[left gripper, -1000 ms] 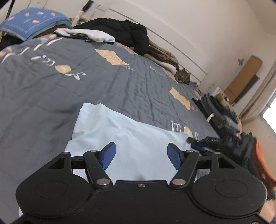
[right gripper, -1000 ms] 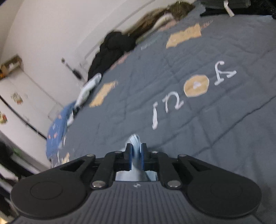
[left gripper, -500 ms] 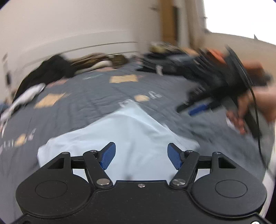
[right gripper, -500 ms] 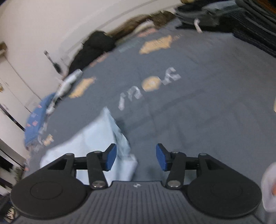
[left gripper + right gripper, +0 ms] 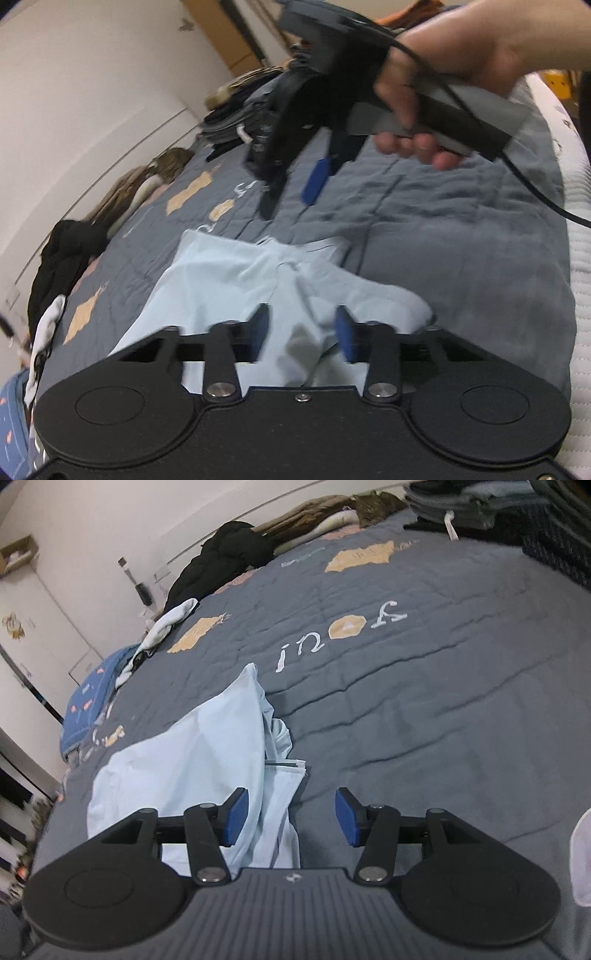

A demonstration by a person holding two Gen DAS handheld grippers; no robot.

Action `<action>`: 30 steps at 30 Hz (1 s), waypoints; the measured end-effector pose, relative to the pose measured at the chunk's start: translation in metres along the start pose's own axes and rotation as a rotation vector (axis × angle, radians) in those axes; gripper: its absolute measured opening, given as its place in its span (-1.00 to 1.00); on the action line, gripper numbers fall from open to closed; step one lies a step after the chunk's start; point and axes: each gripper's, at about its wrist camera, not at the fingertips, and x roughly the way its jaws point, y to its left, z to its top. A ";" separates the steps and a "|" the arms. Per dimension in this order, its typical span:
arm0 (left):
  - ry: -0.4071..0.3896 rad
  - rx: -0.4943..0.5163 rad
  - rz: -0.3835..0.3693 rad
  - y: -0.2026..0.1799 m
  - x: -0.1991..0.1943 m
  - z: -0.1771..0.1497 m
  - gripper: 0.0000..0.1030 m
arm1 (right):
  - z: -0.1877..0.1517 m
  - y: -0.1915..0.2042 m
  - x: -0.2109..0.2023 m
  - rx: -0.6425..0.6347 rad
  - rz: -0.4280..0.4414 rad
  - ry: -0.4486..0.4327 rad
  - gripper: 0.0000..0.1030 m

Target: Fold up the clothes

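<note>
Light blue garment (image 5: pixel 229 280) lying rumpled on grey quilted bedspread (image 5: pixel 461 258), near the bed's near edge, roughly mid-width. Left gripper (image 5: pixel 301 330) low over the garment's near bunched part, jaws closing, a raised fold of blue cloth between the pads; pads not clearly pressing it yet. Right gripper (image 5: pixel 291 819) spread, nothing pinched: garment's folded hem edge (image 5: pixel 286 766) lies just inside the left pad, bare bedspread under the right pad. From the left wrist view, right gripper (image 5: pixel 295 155) hangs above the bedspread beyond the garment's far edge, held by a hand (image 5: pixel 454 74), cable (image 5: pixel 528 184) trailing off to the right. Garment edges: far corner (image 5: pixel 251 668) pointing toward the white lettering (image 5: pixel 340 631) on the bedspread, stopping just short of it; right side doubled over in a loose ridge, layered hem showing. Open room: wide bare stretch of bedspread to the right of the garment and beyond it, only creases there. Far side crowded: black jacket (image 5: pixel 225 557) and brown bedding along the wall, dark stacked clothes (image 5: pixel 480 509) at far right, white cloth (image 5: pixel 166 624) and blue patterned pillow (image 5: pixel 92 701) at far left. White mattress edge (image 5: pixel 580 258) exposed at the bedspread's right border in the left wrist view.
</note>
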 end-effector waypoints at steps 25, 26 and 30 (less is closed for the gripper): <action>-0.173 -0.885 -0.207 0.129 -0.014 -0.014 -0.94 | 0.004 -0.019 0.024 0.036 0.005 0.019 0.01; -0.203 -0.954 -0.219 0.139 -0.019 -0.019 -0.94 | 0.004 -0.019 0.026 0.041 0.003 0.021 0.02; -0.278 -1.099 -0.238 0.163 -0.027 -0.031 -0.94 | 0.003 -0.018 0.035 0.047 0.014 0.026 0.02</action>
